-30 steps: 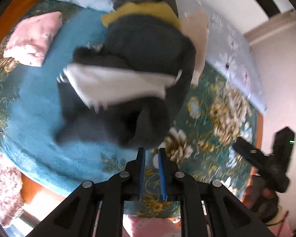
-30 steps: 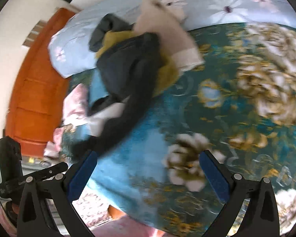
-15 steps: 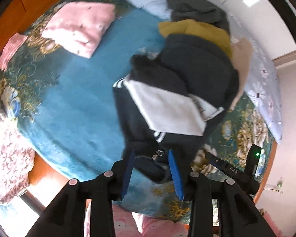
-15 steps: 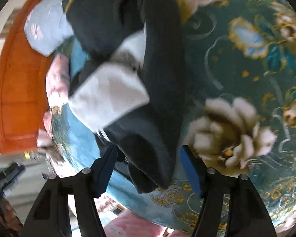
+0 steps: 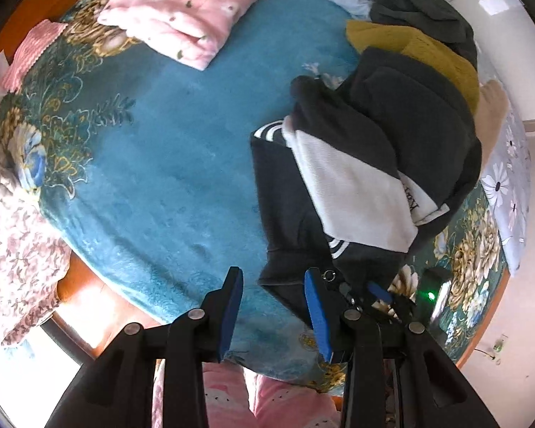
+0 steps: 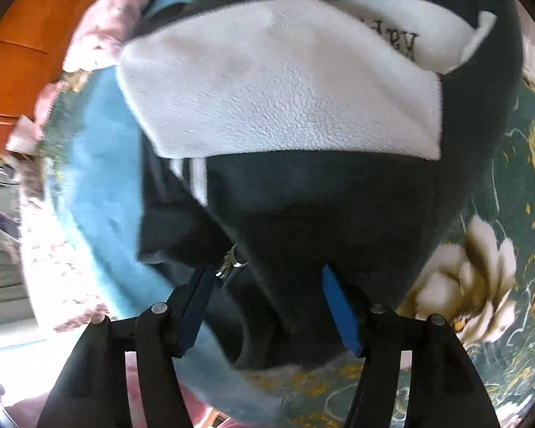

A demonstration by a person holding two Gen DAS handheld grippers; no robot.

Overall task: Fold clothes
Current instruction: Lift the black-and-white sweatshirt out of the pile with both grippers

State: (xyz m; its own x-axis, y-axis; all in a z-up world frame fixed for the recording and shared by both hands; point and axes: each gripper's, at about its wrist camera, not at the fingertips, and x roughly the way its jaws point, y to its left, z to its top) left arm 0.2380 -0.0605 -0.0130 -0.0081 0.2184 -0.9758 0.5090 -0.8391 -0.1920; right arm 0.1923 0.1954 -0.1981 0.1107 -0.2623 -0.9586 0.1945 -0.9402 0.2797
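Note:
A black fleece jacket with a white panel and white stripes (image 5: pixel 346 192) lies crumpled on the blue bedspread, its near hem toward me. My left gripper (image 5: pixel 273 297) is open, its jaws just left of the jacket's near corner, holding nothing. My right gripper (image 6: pixel 267 285) is open with the jacket's black hem (image 6: pixel 303 235) and a metal zipper pull (image 6: pixel 232 260) between its jaws; it shows at lower right in the left wrist view (image 5: pixel 378 292).
A pile of clothes, yellow (image 5: pixel 417 50) and dark grey (image 5: pixel 417 7), sits behind the jacket. A folded pink garment (image 5: pixel 182 10) lies at the far left. The blue bedspread (image 5: pixel 160 149) stretches left of the jacket. A flowered quilt (image 5: pixel 14 221) hangs at the left edge.
The left gripper opened from shut and swung left over the bed. The right gripper came in close, its jaws narrowing around the jacket's near hem.

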